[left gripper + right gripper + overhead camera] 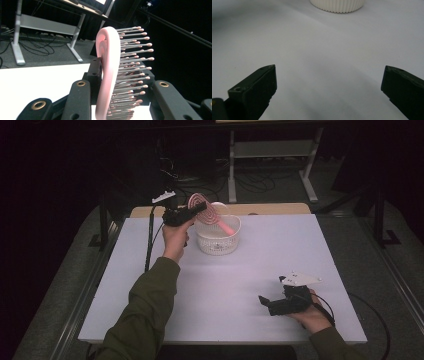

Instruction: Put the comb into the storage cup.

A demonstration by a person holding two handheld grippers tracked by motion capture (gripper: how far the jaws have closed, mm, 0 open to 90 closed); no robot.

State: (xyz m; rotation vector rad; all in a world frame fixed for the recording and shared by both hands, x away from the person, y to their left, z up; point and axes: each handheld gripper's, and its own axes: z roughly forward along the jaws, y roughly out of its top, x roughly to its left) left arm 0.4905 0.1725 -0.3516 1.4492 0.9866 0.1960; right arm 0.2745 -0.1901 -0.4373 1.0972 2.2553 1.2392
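Note:
A pink hairbrush (207, 211) with grey pink-tipped bristles is held over a white ribbed basket (218, 243) at the table's far middle; its handle slants down into the basket. My left gripper (197, 210) is shut on the brush's round head. In the left gripper view the brush head (108, 75) stands edge-on between the two black jaws, bristles pointing right. My right gripper (272, 295) rests low near the table's front right, open, with nothing between its jaws (329, 85). The basket's base (337, 5) shows at the top of the right gripper view.
The white table top (250, 280) is bare between the basket and the right hand. A wooden edge (270, 209) runs along the table's far side. Beyond it are a metal desk frame (270, 150) and cables on a dark floor.

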